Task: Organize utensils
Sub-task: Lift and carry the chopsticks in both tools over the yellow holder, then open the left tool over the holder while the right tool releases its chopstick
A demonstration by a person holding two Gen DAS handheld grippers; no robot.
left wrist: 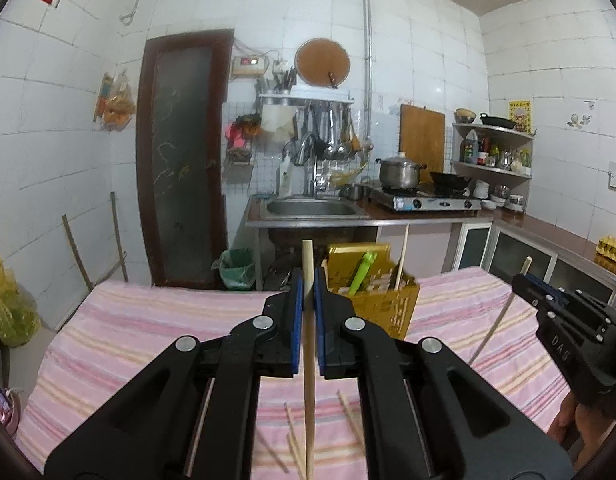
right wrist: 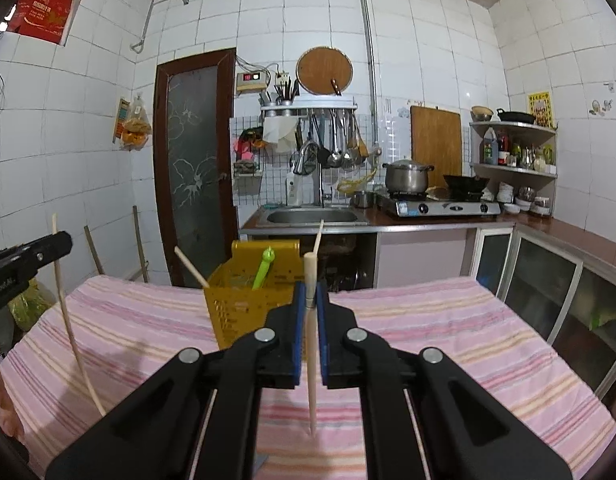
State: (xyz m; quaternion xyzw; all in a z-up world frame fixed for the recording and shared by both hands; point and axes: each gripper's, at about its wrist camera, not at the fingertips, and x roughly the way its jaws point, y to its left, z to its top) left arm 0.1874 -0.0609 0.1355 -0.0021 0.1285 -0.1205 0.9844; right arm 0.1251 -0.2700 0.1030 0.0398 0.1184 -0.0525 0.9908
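Note:
My left gripper [left wrist: 307, 280] is shut on a wooden chopstick [left wrist: 308, 360] that stands upright above the pink striped cloth [left wrist: 148, 320]. Behind it, slightly right, a yellow perforated holder [left wrist: 388, 308] carries a green utensil [left wrist: 358, 276] and a chopstick [left wrist: 402, 260]. My right gripper [right wrist: 310, 292] is shut on a pale chopstick [right wrist: 311, 360] whose tip hangs just over the cloth. The holder [right wrist: 236, 308] stands ahead of it to the left. Each gripper also shows at the edge of the other's view. Two loose chopsticks [left wrist: 294, 440] lie on the cloth below my left gripper.
The clothed table ends just behind the holder. Beyond it are a counter with a sink [right wrist: 312, 216], a gas stove [right wrist: 444, 206] with a pot, and a green bin [left wrist: 238, 268] on the floor. Glass-door cabinets [right wrist: 544, 280] run along the right side.

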